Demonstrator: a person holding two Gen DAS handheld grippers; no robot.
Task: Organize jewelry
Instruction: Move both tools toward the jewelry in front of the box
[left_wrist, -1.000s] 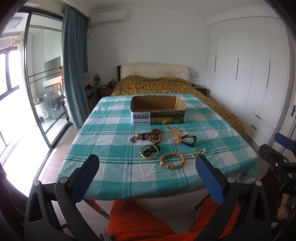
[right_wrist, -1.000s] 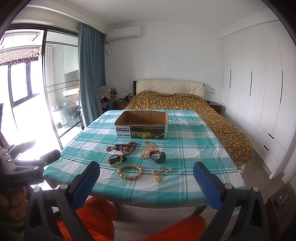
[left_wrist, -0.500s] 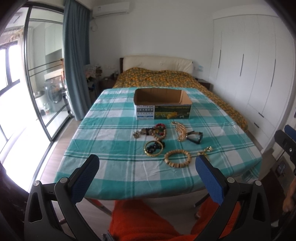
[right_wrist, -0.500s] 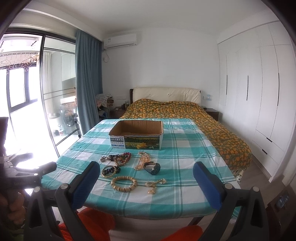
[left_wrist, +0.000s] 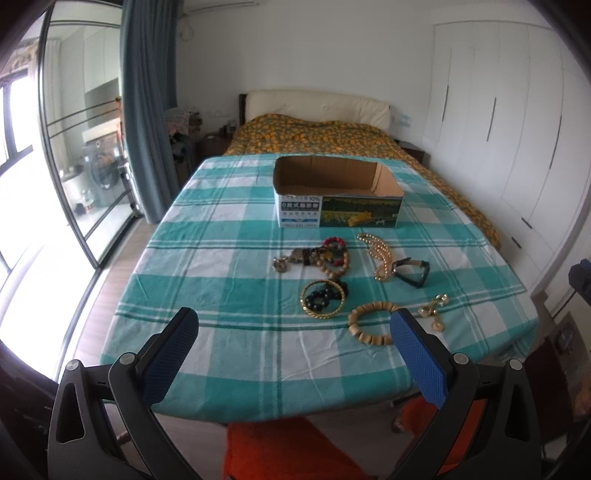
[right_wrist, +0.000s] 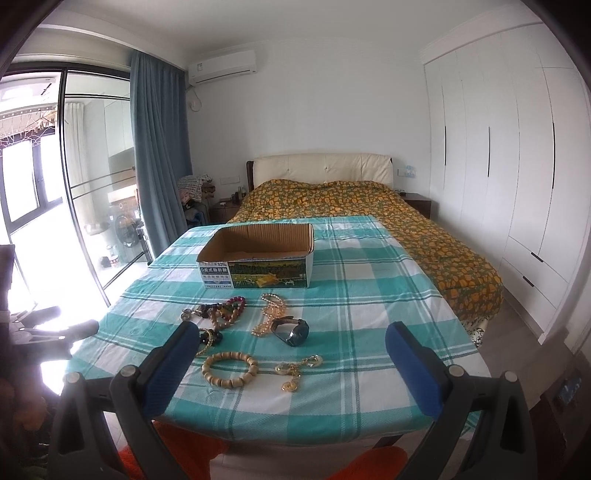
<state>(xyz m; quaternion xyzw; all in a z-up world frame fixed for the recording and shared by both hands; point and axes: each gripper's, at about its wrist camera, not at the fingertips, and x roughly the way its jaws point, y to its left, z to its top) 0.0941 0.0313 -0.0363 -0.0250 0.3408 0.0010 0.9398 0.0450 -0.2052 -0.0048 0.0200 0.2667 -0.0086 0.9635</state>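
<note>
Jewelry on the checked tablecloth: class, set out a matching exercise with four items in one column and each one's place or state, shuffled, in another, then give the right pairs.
1. cardboard box
2. wooden bead bracelet
3. watch
4. gold bangle

A. ringing black beads
B. nearest the table's front edge
C. open, behind the jewelry
D. beside the pearl necklace

Pairs: 1-C, 2-B, 3-D, 4-A

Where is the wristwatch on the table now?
In both views the wristwatch lies right of the jewelry cluster, touching the pearl necklace, between the cardboard box and the gold earrings.
</note>
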